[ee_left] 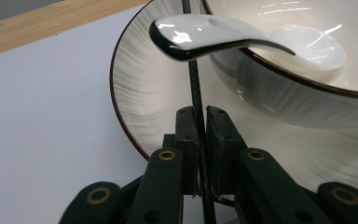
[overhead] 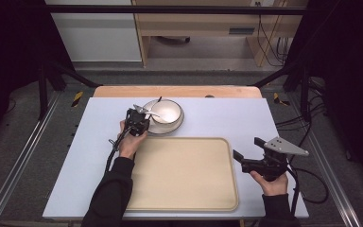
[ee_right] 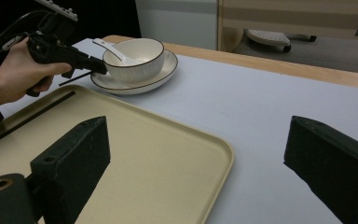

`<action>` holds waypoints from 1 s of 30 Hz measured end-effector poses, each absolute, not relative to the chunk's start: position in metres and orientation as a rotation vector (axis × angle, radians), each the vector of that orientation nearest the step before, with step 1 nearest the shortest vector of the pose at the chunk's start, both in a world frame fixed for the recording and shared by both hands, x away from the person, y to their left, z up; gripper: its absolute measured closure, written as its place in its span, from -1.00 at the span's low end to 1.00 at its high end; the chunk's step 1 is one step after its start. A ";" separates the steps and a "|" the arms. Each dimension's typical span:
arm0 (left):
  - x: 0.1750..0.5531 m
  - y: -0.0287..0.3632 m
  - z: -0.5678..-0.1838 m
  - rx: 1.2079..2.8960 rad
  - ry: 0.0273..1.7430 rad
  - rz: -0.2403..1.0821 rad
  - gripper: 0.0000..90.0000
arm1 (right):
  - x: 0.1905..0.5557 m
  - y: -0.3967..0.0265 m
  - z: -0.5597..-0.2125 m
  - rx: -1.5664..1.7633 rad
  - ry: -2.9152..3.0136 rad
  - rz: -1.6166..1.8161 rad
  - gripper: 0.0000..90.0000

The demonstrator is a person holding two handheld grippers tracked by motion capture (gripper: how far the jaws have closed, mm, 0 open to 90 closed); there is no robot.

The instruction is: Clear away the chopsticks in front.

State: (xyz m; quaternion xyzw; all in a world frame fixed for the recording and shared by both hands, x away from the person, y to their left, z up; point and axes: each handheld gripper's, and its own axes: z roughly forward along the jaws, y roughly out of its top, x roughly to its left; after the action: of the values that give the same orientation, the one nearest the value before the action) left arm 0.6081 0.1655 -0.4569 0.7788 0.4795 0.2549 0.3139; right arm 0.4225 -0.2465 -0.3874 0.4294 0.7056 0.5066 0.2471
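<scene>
A glossy white ceramic spoon [ee_left: 214,37] rests in a glazed, dark-rimmed bowl [ee_left: 298,88] on a matching shiny plate [ee_left: 144,102]; at 6 o'clock, a matt beige plastic tray [overhead: 184,175] lies on the smooth, pale counter [overhead: 227,118] with its wood edge.

Beige tray [overhead: 184,175] lies on white table top [overhead: 227,118], near edge. Wooden cabinet [overhead: 198,23] stands beyond table; cables [overhead: 269,42] hang beside.

High view looks down; both tool views, closer, share the bowl [overhead: 166,111].
</scene>
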 end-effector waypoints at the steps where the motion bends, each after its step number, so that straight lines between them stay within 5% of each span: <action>1: 0.608 0.166 -0.457 2.050 1.264 0.671 0.85 | 0.422 -0.246 -0.387 1.170 1.924 1.381 -0.85; 30: 0.567 0.201 -0.428 1.876 1.383 0.763 0.89 | 0.421 -0.248 -0.386 1.176 1.914 1.385 -0.84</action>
State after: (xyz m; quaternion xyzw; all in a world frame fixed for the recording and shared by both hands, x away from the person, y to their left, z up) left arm 0.5671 0.2012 -0.4281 0.7199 0.5307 0.2930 0.3379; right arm 0.4213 -0.2477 -0.3864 0.4317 0.7024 0.5083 0.2488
